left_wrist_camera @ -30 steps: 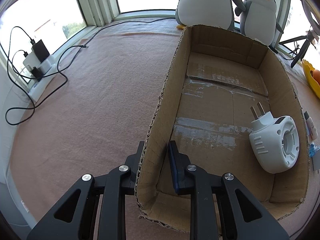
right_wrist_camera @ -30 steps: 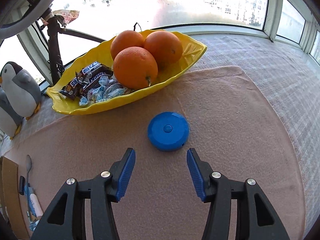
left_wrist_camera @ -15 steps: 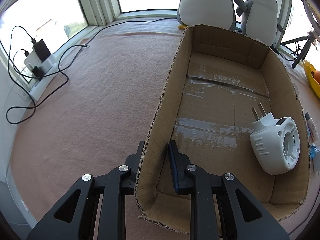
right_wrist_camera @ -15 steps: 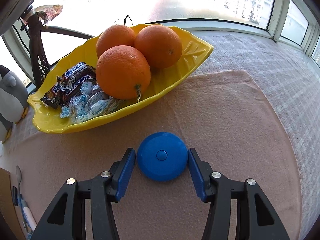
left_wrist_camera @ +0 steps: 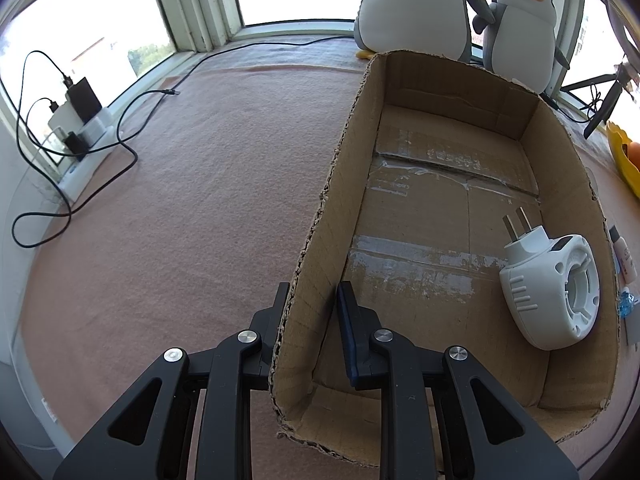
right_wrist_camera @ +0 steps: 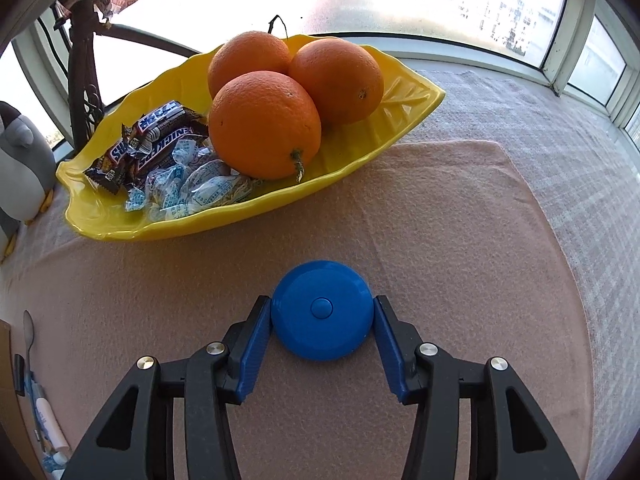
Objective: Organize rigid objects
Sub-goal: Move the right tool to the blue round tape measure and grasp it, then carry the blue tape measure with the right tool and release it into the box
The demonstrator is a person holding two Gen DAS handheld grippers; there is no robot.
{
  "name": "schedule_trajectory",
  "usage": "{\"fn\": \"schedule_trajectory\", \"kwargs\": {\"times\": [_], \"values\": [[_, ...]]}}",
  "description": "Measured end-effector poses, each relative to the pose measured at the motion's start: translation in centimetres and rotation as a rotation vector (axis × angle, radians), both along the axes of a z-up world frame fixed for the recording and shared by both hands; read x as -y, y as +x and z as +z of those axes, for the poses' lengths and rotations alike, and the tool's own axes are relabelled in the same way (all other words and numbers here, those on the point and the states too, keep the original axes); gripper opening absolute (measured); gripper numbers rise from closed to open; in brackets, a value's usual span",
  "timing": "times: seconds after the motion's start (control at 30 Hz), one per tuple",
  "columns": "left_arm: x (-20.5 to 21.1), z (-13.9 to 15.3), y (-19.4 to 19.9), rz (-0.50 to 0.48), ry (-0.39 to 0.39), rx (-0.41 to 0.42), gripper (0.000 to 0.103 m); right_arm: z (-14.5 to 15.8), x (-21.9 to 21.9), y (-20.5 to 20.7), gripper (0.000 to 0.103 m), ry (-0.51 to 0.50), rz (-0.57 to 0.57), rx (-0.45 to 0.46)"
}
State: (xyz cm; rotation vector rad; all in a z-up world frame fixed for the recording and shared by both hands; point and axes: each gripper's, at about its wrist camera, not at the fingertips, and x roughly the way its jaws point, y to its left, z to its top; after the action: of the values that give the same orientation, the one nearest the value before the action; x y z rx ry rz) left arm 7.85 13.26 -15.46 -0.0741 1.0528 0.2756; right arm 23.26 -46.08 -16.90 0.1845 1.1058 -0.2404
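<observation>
In the left wrist view an open cardboard box [left_wrist_camera: 472, 92] lies on the pink cloth, with a white plug-in device [left_wrist_camera: 552, 288] inside at its right. My left gripper [left_wrist_camera: 310, 300] is shut on the box's left wall, one finger outside and one inside. In the right wrist view a round blue disc [right_wrist_camera: 322, 310] with a centre button lies on the cloth. My right gripper [right_wrist_camera: 322, 312] is closed around it, both blue pads touching its sides.
A yellow leaf-shaped dish [right_wrist_camera: 400, 108] holds three oranges [right_wrist_camera: 264, 124], chocolate bars and wrapped sweets just beyond the disc. A spoon [right_wrist_camera: 28, 332] and a small tube lie at left. Two plush penguins [left_wrist_camera: 412, 4] stand behind the box. Cables and chargers [left_wrist_camera: 80, 108] lie far left.
My right gripper moved forward to the blue disc and closed its fingers onto its sides. The left gripper and the box have stayed put.
</observation>
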Motion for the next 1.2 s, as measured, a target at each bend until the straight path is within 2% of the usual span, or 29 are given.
{"fn": "schedule_trajectory", "kwargs": {"times": [0.37,0.57,0.83,1.2], "values": [[0.2,0.0,-0.2,0.003,0.002,0.008,0.020,0.4,-3.9,-4.5,0.046,0.005,0.067,0.000],[0.3,0.0,-0.1,0.001,0.005,0.009,0.020,1.4,-6.1,-7.2,0.046,0.043,0.095,0.032],[0.4,0.1,-0.1,-0.004,0.008,0.012,0.020,5.6,-10.7,-9.5,0.046,0.035,0.201,0.122],[0.5,0.0,0.0,-0.006,0.019,0.017,0.020,11.7,-21.7,-10.4,0.046,0.038,0.474,0.226]]}}
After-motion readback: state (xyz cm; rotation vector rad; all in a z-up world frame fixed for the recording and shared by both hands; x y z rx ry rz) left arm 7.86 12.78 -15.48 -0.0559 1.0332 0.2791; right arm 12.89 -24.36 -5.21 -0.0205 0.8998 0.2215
